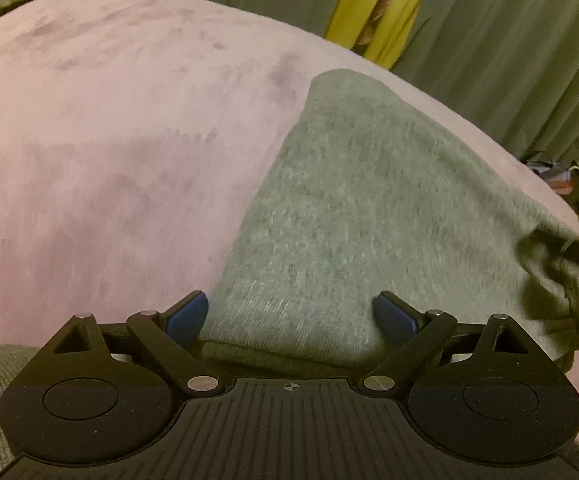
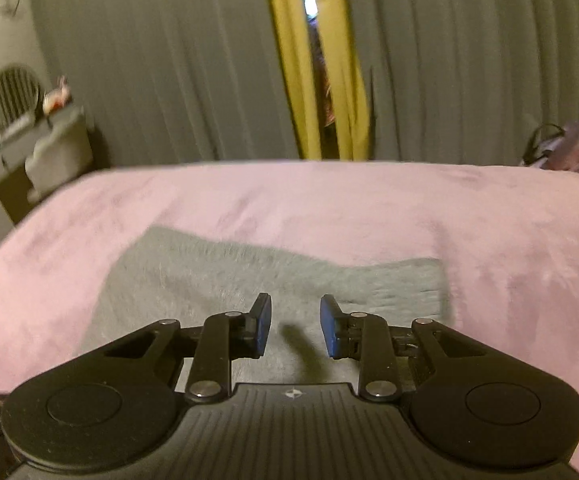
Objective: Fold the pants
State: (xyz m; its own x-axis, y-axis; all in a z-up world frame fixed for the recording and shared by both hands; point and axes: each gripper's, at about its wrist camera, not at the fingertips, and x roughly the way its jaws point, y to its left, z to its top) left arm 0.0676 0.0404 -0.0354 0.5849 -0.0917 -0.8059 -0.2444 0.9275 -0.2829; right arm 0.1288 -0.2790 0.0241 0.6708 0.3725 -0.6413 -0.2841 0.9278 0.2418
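Both tongs [image 1: 289,312] [image 2: 295,326] apart over grey pants [image 1: 349,200] on pink blanket [image 1: 89,140].

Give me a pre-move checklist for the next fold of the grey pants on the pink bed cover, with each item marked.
1. Left gripper open, jaws wide: ok.
2. Grey pants between the left jaws, hem edge at their base; pads not pressing: not ok for lifting yet.
3. Right gripper empty, a clear gap between its blue pads: ok.
4. Right gripper over the pants: ok; contact with the cloth: cannot tell.
5. Pants lying flat on the pink bed cover: mostly ok; the near right edge is bunched.
6. Bed cover bare beyond the pants for the fold: ok.
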